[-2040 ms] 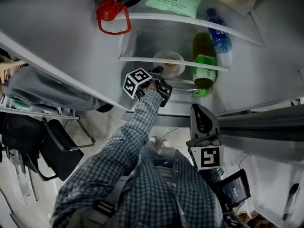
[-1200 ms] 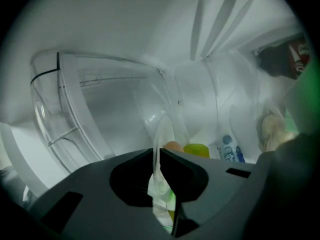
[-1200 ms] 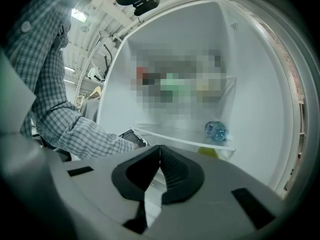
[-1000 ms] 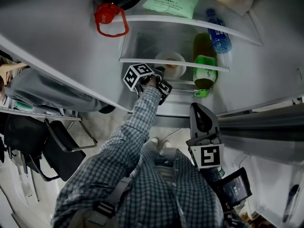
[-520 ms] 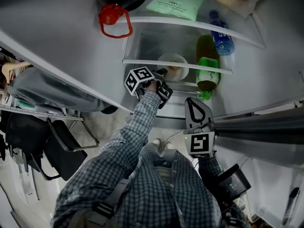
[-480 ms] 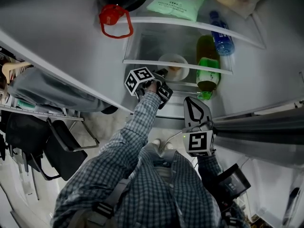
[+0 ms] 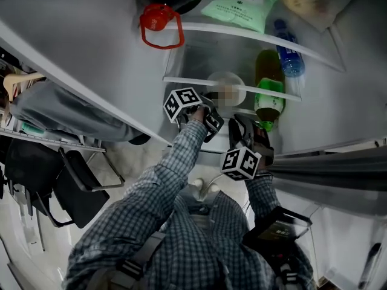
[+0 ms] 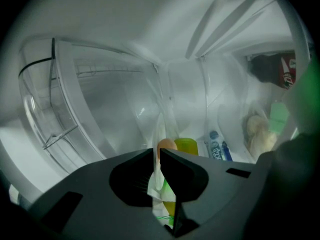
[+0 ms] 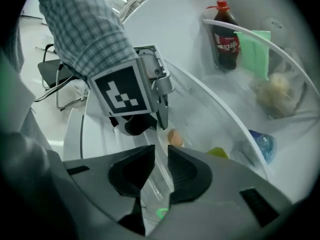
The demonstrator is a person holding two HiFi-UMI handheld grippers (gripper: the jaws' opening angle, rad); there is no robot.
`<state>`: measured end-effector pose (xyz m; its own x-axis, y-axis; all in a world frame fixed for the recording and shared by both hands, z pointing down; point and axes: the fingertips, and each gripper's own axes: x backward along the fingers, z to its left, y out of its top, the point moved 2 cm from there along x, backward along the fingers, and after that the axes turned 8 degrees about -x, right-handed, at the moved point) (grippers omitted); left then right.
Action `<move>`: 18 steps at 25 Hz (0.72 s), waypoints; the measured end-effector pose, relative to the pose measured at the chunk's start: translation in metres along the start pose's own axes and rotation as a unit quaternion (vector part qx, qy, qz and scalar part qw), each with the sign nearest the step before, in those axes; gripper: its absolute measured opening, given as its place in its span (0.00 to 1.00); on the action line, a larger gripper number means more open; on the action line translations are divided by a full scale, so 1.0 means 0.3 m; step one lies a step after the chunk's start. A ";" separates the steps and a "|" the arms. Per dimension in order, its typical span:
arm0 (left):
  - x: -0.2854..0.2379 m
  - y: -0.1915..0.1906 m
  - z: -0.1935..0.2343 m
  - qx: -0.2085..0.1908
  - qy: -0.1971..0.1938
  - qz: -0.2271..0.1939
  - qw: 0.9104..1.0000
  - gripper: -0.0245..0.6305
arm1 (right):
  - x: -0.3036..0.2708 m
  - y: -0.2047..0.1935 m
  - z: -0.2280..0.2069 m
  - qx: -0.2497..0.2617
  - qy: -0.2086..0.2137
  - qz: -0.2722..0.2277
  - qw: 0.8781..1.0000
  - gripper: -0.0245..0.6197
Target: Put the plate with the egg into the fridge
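Blue-grey checks cover the long shirt sleeve (image 7: 178, 156). The small oval egg (image 9: 174, 137) is tan, the plastic drink bottle (image 7: 268, 98) green, the cola bottle's cap (image 9: 220, 5) red.

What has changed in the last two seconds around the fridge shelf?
The right tool rose from low beside the person's body toward the fridge shelf and now sits just right of the left tool, jaws nearly together. Whether they grip anything is unclear. Unchanged: the left tool stays shut on the plate rim at the shelf, with the egg on it.
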<state>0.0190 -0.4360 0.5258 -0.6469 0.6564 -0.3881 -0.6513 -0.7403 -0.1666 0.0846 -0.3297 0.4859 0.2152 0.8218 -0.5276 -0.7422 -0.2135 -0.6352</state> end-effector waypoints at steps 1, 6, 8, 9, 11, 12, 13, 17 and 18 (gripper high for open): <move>-0.001 -0.001 -0.001 0.001 -0.001 0.001 1.000 0.07 | -0.016 0.003 0.005 0.011 0.005 0.004 1.000 0.15; -0.003 -0.007 -0.002 0.008 -0.005 0.008 1.000 0.07 | -0.093 0.013 0.010 0.096 0.002 0.017 0.995 0.17; 0.001 -0.009 0.003 0.005 -0.002 0.012 1.000 0.07 | -0.118 0.006 0.018 0.114 0.006 0.023 0.993 0.17; 0.001 -0.008 0.005 0.003 -0.002 0.013 1.000 0.07 | -0.131 -0.001 0.016 0.124 0.007 0.027 0.992 0.17; -0.003 -0.008 0.002 0.002 -0.003 0.016 1.000 0.07 | -0.154 -0.019 0.004 0.149 0.005 0.038 0.988 0.17; -0.004 -0.008 0.000 0.001 -0.004 0.017 1.000 0.07 | -0.163 -0.026 0.000 0.160 0.003 0.041 0.986 0.17; -0.003 -0.009 0.000 0.001 -0.005 0.018 1.000 0.07 | -0.170 -0.030 -0.003 0.168 0.001 0.044 0.985 0.17; -0.004 -0.011 0.000 -0.003 -0.005 0.024 1.000 0.07 | -0.192 -0.040 -0.009 0.199 -0.004 0.049 0.979 0.17; -0.004 -0.012 0.000 -0.004 -0.005 0.026 1.000 0.07 | -0.195 -0.043 -0.012 0.205 -0.007 0.050 0.977 0.17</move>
<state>0.0222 -0.4342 0.5269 -0.6836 0.6185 -0.3875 -0.6139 -0.7744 -0.1531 0.0838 -0.3770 0.5229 0.1222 0.8151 -0.5662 -0.9517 -0.0656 -0.2999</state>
